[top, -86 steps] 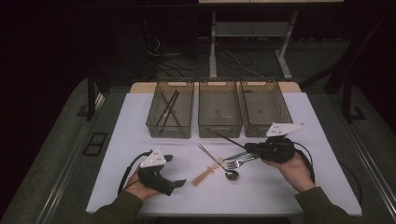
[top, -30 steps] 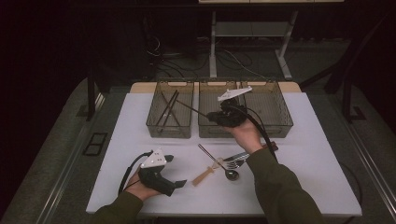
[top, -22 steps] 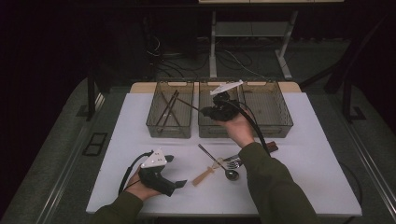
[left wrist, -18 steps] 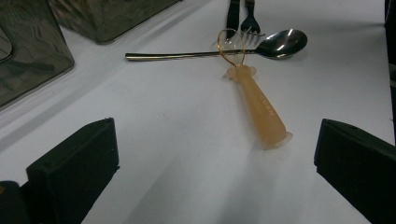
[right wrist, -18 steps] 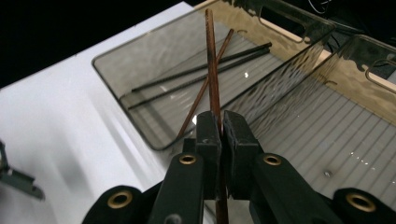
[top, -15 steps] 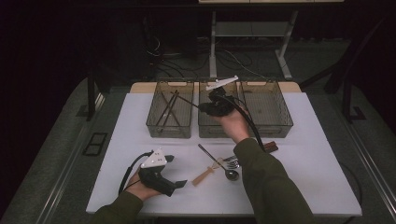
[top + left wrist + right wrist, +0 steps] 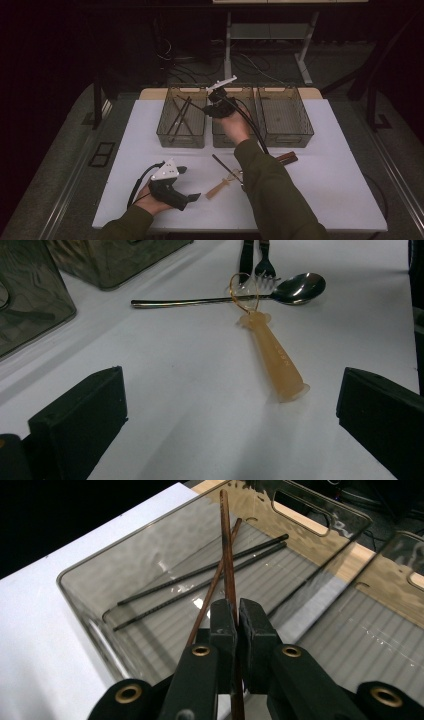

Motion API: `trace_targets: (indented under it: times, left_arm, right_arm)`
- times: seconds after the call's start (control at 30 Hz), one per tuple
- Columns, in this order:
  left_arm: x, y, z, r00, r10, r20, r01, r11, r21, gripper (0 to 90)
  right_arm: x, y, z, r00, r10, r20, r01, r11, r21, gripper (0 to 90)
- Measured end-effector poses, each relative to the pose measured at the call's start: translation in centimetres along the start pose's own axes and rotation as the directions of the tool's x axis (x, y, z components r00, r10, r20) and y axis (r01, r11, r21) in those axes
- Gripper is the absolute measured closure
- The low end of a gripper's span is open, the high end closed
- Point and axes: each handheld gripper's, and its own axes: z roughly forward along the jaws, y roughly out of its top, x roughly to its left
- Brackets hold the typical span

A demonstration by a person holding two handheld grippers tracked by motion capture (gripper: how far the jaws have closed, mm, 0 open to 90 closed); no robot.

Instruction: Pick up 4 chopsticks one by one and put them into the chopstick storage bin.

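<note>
My right gripper [image 7: 210,108] hangs over the left clear bin [image 7: 181,136], shut on a thin brown chopstick [image 7: 192,102] that points out over that bin. In the right gripper view the jaws [image 7: 237,611] pinch the chopstick [image 7: 226,545] above the bin [image 7: 80,569], where two dark chopsticks [image 7: 200,572] and another brown one [image 7: 212,591] lie. My left gripper [image 7: 189,183] rests on the table at the front left, open [image 7: 232,390], with an orange-handled tool [image 7: 274,357] lying just ahead of its jaws.
A spoon [image 7: 300,288] and a fork [image 7: 264,262] lie beyond the orange tool. A dark chopstick [image 7: 222,165] and brown handles [image 7: 287,159] lie mid-table. Middle bin [image 7: 227,141] and right bin [image 7: 285,137] stand in the same row.
My right gripper has gone from the cutlery pile at the right up and leftwards across the bins, carrying the brown chopstick. The left gripper has stayed put.
</note>
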Motion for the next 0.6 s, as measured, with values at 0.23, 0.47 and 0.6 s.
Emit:
trace_targets:
  times: [0.23,0.47,0.6]
  left_arm:
    - [0.0,0.0,0.0,1.0000,0.005,0.003,-0.005,1.0000,0.002,0.0]
    - [0.0,0.1,0.1,1.0000,0.003,0.007,-0.003,1.0000,-0.002,0.0]
    - [0.1,0.1,0.0,0.9999,0.012,0.006,-0.011,0.9999,-0.003,0.0]
  right_arm:
    - [0.5,1.2,2.5,0.9998,0.004,0.018,-0.004,1.000,0.020,85.5]
    - [0.6,1.9,4.4,0.9992,0.021,0.034,-0.021,0.999,0.029,85.4]
    - [0.6,2.2,5.4,0.9990,0.026,0.037,-0.027,0.999,0.030,85.4]
